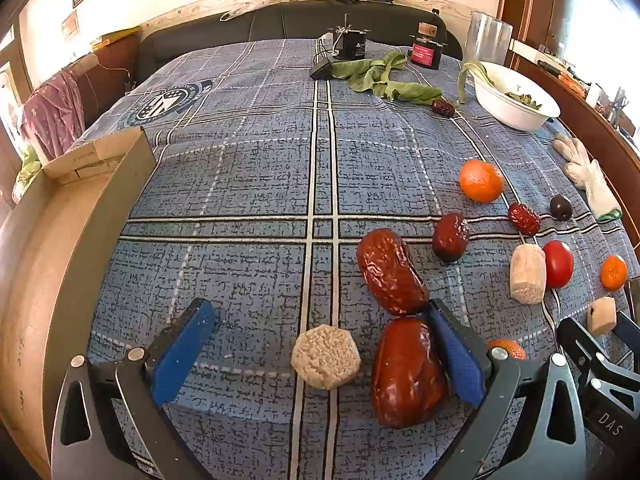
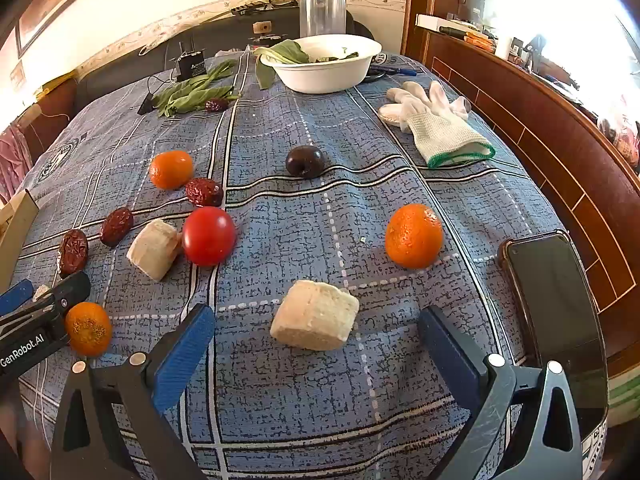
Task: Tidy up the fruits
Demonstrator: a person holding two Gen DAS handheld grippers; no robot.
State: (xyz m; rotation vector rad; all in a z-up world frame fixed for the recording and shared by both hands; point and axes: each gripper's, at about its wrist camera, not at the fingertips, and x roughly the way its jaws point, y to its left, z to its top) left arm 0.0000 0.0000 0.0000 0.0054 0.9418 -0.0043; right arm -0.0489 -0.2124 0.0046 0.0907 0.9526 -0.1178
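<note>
Plainly both hand-held grippers (image 1: 320, 344) (image 2: 316, 344) agape, empty; three oranges (image 2: 414, 236), one tomato (image 2: 209, 235).

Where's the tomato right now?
Right wrist view, left of centre: the tomato sits on the blue cloth touching a pale block, with a red date just behind.

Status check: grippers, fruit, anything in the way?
Left gripper and right gripper open, empty. Fruit loose on cloth: red dates, oranges, tomato. Phone beside right gripper.
</note>
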